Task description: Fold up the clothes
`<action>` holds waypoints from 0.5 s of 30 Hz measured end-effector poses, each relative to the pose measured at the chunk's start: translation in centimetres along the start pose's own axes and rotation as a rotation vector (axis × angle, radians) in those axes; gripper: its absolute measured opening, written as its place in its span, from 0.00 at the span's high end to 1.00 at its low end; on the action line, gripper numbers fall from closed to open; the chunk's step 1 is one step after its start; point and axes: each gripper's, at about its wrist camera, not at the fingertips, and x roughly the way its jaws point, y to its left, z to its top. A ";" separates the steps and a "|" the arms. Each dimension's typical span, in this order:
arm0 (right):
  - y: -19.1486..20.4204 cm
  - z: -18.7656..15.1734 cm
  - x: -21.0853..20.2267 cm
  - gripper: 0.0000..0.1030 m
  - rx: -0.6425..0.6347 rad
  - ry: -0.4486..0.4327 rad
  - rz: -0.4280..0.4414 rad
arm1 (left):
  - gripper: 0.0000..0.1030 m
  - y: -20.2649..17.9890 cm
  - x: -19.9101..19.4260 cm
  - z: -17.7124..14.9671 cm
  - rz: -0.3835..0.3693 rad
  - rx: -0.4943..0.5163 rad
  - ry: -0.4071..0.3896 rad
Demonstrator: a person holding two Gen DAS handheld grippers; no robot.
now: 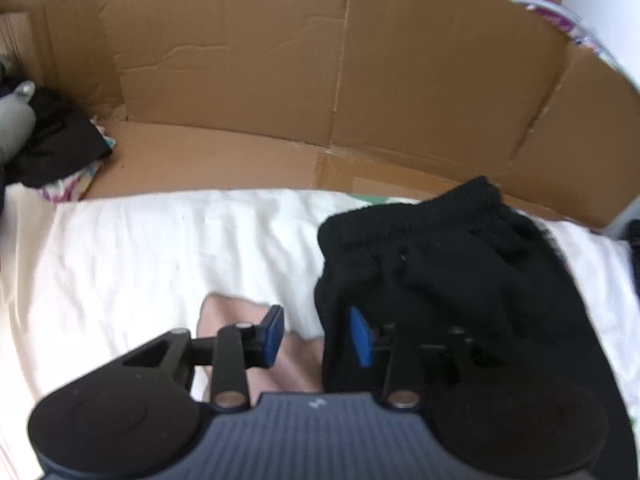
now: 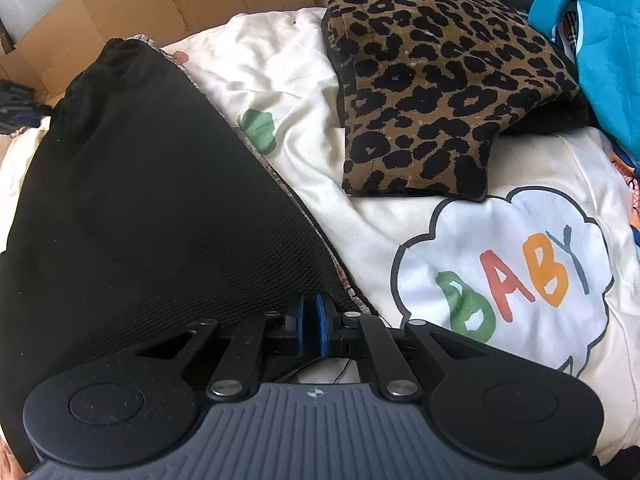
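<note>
The black garment (image 2: pixel 152 200) lies spread on a white sheet (image 1: pixel 160 248), waistband end toward a flattened cardboard box (image 1: pixel 280 80) at the far side. The right gripper (image 2: pixel 310 326) has its jaws nearly together at the garment's lower edge; the blue pads sit close either side of the hem, which appears pinched between them. The left gripper (image 1: pixel 316 336) stands partly open at the garment's left edge: one pad is over bare sheet and a pink cloth (image 1: pixel 240 320), the other against black fabric, not clamped. A folded leopard-print garment (image 2: pixel 432 80) lies on the sheet, apart from the black one, above a cloud print reading "BABY" (image 2: pixel 508 276).
</note>
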 end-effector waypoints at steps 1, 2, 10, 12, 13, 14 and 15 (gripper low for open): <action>0.0 0.0 -0.1 0.89 -0.003 0.003 -0.005 | 0.64 0.1 -0.6 -0.5 -0.001 0.017 0.001; 0.1 0.1 -0.1 0.89 -0.008 0.007 -0.010 | 0.66 0.0 -1.4 -1.0 0.007 0.039 0.000; 0.7 0.4 -0.4 0.89 -0.054 0.044 -0.050 | 0.70 -1.7 -6.7 -7.1 -0.100 0.123 0.040; 0.7 0.6 -0.7 0.88 -0.050 0.059 -0.053 | 0.70 -2.3 -7.5 -8.7 -0.141 0.139 0.046; 0.8 0.7 -1.1 0.86 -0.050 0.058 -0.043 | 0.70 -2.5 -7.8 -9.4 -0.160 0.142 0.049; 0.9 0.8 -1.5 0.86 -0.065 0.050 -0.035 | 0.70 -2.8 -8.1 -10.1 -0.177 0.146 0.052; 1.3 0.8 -2.0 0.85 -0.096 0.038 -0.031 | 0.70 -3.1 -8.3 -10.9 -0.190 0.149 0.052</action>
